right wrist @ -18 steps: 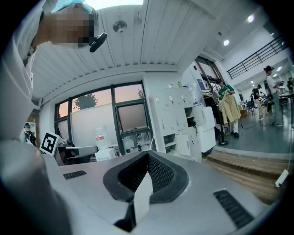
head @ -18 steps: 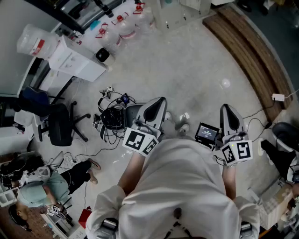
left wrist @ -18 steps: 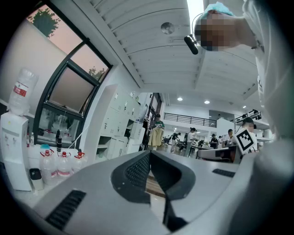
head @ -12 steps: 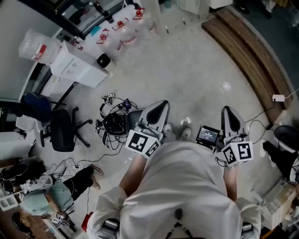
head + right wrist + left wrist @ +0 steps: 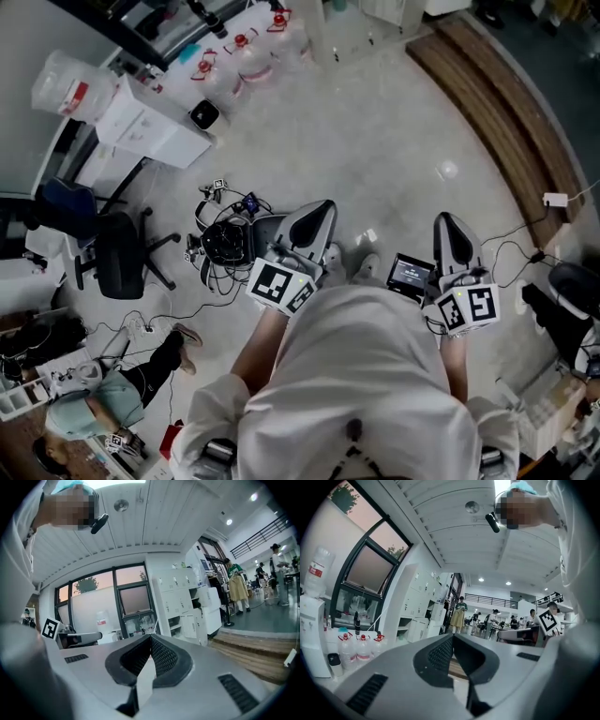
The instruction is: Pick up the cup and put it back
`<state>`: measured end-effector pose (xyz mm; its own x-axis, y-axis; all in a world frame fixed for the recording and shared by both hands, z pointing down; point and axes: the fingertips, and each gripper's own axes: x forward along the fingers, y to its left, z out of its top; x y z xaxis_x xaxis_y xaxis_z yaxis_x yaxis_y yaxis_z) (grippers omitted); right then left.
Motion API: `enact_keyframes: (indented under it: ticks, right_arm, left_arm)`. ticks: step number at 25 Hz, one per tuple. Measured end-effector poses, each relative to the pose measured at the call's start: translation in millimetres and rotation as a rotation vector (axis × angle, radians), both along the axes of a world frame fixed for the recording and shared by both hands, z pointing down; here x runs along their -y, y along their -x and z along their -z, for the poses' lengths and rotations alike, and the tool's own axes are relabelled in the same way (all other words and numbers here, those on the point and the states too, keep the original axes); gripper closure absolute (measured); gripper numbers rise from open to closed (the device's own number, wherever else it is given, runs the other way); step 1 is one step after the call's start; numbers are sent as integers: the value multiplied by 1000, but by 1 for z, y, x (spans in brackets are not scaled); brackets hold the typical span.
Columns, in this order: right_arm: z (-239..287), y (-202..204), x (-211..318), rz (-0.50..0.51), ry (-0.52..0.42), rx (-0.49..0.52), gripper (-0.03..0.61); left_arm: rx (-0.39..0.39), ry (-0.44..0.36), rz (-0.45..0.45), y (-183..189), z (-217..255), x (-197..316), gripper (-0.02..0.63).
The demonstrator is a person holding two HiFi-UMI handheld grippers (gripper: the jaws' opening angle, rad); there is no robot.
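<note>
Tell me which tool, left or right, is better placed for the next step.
Neither, clearly. The left tool and the right tool are both shut and empty, held side by side; no cup shows in any view.

Ahead of the left gripper (image 5: 322, 208) and the right gripper (image 5: 450, 225) a wide stretch of bare floor (image 5: 375, 150) is lying open. On the left a tangle of cables (image 5: 223, 242) and an office chair (image 5: 117, 258) are blocking the way; on the right a curved wooden step (image 5: 511, 117) is closing it, and a small screen (image 5: 410, 271) is sitting between the grippers.
</note>
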<state>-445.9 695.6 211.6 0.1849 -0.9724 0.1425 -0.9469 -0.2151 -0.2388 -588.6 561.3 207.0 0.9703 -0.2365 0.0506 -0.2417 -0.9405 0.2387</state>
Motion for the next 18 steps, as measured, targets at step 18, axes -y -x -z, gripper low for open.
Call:
enact_keyframes:
  ticks: [18]
  right_arm:
    - [-18,-78,-31,-46,10,43,554]
  left_arm:
    - [14,14,35,-56,-9,-3,604]
